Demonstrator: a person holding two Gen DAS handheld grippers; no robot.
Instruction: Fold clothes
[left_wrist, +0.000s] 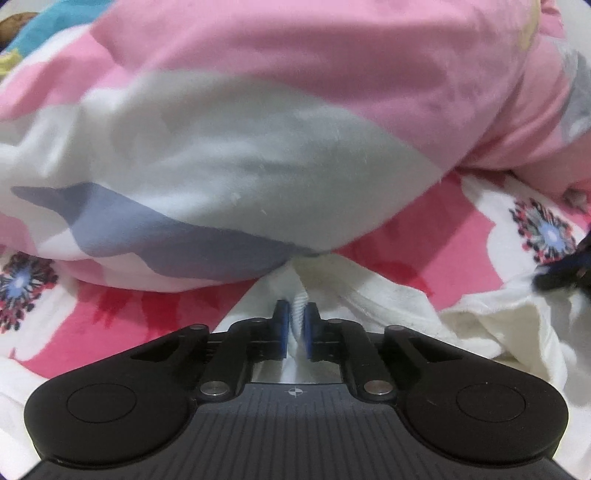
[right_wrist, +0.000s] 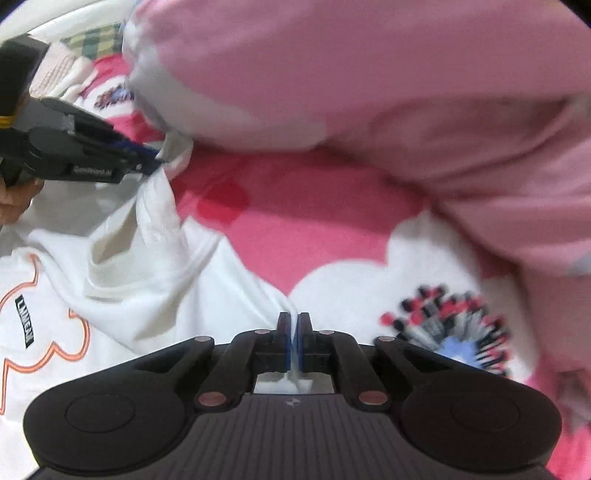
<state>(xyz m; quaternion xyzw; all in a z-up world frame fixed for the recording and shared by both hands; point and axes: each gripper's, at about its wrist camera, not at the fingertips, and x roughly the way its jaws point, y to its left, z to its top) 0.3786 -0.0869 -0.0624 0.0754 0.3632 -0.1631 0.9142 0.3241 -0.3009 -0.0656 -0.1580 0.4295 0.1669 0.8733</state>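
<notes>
A white shirt (right_wrist: 155, 295) lies crumpled on a bed sheet (right_wrist: 295, 229) printed with pink ground, white cloud shapes and spiky blue-centred flowers. Just beyond the shirt a bulky quilt (left_wrist: 258, 129) in pink, white and grey-blue patches is heaped up, filling the upper half of both views and blocking whatever lies behind it. The left gripper (left_wrist: 294, 314) has its blue pads nearly together with a fold of the shirt's white fabric pinched between them, right at the foot of the quilt. The right gripper (right_wrist: 294, 325) is likewise closed down on a thin edge of the shirt, out over the sheet beside a white cloud shape. Only the right wrist view shows the shirt's front, with an orange outline print and a small black label of letters too skewed to read; it also shows the left gripper (right_wrist: 153, 158) from the side, lifting a peak of cloth, with part of a hand (right_wrist: 14, 203) behind it. In the left wrist view the right gripper (left_wrist: 561, 273) is only a dark blur at the frame edge. Beyond the quilt, checked and teal fabrics are cut off and unclear.
</notes>
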